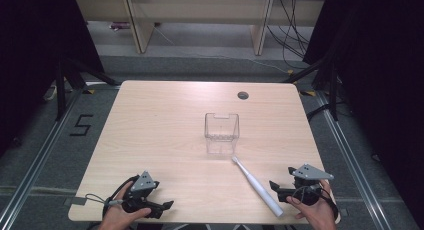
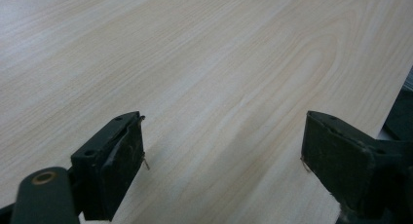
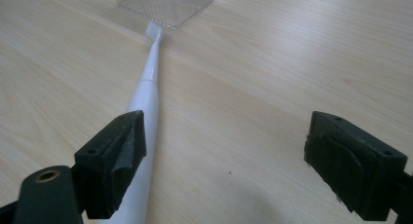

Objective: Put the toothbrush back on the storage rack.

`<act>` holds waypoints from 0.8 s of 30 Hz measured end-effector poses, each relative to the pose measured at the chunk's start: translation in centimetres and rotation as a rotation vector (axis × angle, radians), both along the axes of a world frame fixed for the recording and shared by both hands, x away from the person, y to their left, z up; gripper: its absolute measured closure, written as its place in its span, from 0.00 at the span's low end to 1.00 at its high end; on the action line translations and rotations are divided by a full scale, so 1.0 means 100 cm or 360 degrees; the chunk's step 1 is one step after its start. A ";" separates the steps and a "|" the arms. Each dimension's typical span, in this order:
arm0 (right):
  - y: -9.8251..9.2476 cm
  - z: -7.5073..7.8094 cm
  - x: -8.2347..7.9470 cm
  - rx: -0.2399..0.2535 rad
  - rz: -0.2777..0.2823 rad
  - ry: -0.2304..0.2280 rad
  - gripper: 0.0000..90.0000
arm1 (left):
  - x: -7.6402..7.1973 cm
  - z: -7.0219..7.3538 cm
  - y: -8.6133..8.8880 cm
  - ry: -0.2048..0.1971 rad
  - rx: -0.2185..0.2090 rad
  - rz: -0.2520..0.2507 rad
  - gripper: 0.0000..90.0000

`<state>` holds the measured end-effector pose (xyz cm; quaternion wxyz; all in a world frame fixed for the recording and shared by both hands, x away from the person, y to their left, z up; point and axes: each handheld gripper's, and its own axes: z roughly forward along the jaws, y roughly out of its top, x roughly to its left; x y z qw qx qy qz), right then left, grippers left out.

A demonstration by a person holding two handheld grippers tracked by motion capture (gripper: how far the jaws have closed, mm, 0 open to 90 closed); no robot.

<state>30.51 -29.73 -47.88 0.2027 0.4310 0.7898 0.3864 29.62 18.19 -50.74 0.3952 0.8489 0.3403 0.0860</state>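
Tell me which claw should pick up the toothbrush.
Right. The right claw is open beside the toothbrush handle, which lies by its jaw in the right gripper view. The left claw is open over bare table, farther away.

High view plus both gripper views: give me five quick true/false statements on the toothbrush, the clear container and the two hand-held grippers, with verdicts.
1. The white electric toothbrush lies flat on the light wooden table. True.
2. The toothbrush stands inside the clear plastic rectangular container. False: it lies outside, its head pointing toward the container's near side.
3. The left hand-held gripper is open with bare table between its jaws. True.
4. The right hand-held gripper is clamped on the toothbrush. False: its jaws are apart; the handle runs beside one jaw, ungripped.
5. The container is upright near the table's middle. True.
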 end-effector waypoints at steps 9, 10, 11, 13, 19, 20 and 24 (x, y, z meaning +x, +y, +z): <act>0.003 0.003 0.001 -0.0015 0.0038 0.0058 0.17 | 0.001 0.000 0.001 -0.0002 0.0028 -0.0006 0.17; 0.003 0.003 0.000 -0.0018 0.0019 0.0069 0.17 | 0.001 0.000 0.001 0.0008 0.0023 -0.0007 0.17; 0.003 0.004 0.001 -0.0029 0.0047 0.0083 0.17 | 0.001 0.000 0.001 0.0009 0.0030 -0.0013 0.17; 0.004 0.008 0.001 -0.0070 0.0045 0.0051 0.18 | 0.001 -0.001 0.001 0.0008 0.0025 -0.0011 0.17; 0.008 0.012 0.002 -0.0077 0.0129 0.0067 0.25 | 0.002 -0.001 0.000 0.0020 0.0033 0.0010 0.17; 0.009 0.012 0.002 -0.0072 0.0120 0.0087 0.25 | 0.002 -0.001 0.000 0.0005 0.0037 0.0005 0.17; 0.016 0.019 0.002 -0.0092 0.0126 0.0060 0.26 | 0.002 -0.001 0.000 0.0013 0.0021 0.0011 0.17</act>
